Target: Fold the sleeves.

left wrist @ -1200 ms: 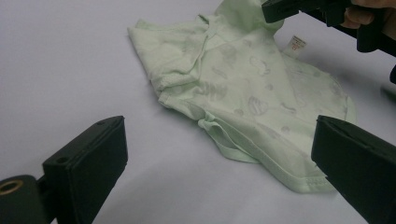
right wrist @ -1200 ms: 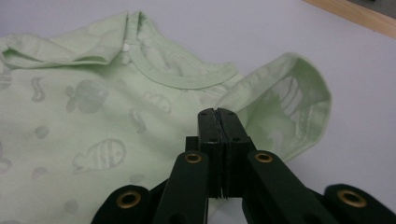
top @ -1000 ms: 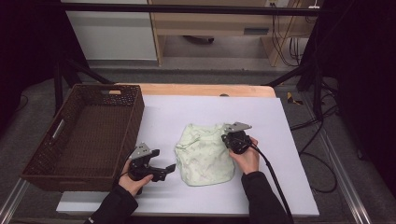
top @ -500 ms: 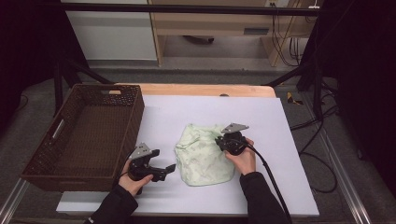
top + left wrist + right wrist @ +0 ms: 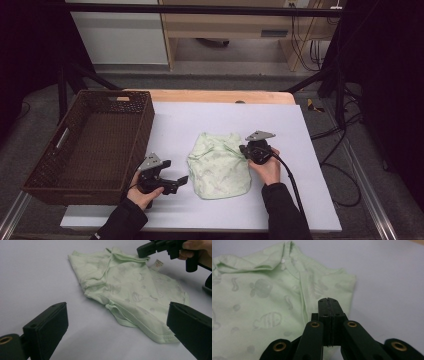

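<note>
A: What is on the table?

B: A pale green baby garment (image 5: 219, 165) lies crumpled near the middle of a light grey table (image 5: 310, 200). It carries a faint print of small rounded and striped shapes, and a small white label (image 5: 158, 264) sticks out at one edge. To the left of the garment, at the table's left side, stands a dark brown wicker basket (image 5: 60, 170); the garment lies apart from it.

A: Where are the person's hands?

B: Both forearms come in from the bottom of the high view, in dark sleeves. The left hand (image 5: 145, 192) holds the left gripper (image 5: 181, 181) low over the table, just beside the garment's lower left edge, between the garment and the basket. The right hand (image 5: 267, 167) holds the right gripper (image 5: 243, 150) at the garment's upper right edge.

A: Are the grippers holding the cloth?

B: The left gripper is released: in the left gripper view its two black jaws stand wide apart, with the garment lying on the table beyond them and nothing between them. The right gripper (image 5: 328, 301) is clenched: its jaws have just closed and now press flat together, with their tips over the cloth near the garment's edge. No cloth can be seen pinched between them. From the left gripper view, the right gripper's (image 5: 143, 251) tip sits at the folded neckline, close to the label
</note>
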The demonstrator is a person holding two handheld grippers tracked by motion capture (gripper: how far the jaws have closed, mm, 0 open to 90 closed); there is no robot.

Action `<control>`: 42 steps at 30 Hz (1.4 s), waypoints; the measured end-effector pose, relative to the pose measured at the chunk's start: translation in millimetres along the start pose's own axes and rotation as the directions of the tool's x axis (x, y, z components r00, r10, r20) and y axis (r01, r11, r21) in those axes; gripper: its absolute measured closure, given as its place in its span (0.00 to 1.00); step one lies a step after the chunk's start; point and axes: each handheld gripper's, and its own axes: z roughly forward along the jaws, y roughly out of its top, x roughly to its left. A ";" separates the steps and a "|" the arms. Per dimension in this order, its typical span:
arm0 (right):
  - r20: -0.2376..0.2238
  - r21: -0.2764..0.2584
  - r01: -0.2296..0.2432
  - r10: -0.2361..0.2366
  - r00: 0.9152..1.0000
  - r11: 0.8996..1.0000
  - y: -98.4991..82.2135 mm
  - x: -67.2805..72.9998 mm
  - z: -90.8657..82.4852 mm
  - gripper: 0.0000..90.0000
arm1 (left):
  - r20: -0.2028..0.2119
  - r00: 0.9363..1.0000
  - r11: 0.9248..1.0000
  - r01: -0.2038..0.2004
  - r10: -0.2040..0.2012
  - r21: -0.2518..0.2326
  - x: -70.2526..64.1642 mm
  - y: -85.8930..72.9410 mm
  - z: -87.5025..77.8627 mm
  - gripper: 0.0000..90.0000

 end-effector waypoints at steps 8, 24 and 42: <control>-0.002 0.030 0.019 -0.019 1.000 0.999 -6.2 6.9 8.2 0.98 | 0.003 1.000 1.000 0.002 -0.002 -0.003 -0.4 0.3 -0.7 0.04; -0.093 -0.167 -0.099 0.085 0.992 0.981 -4.7 5.2 -44.0 0.49 | 0.023 1.000 1.000 0.009 -0.009 -0.004 -4.5 2.3 -2.0 0.04; -0.127 -0.166 -0.179 0.159 0.979 0.970 -41.9 4.4 -73.0 0.11 | 0.056 0.998 1.000 -0.018 0.017 0.005 -19.0 6.0 -0.8 0.03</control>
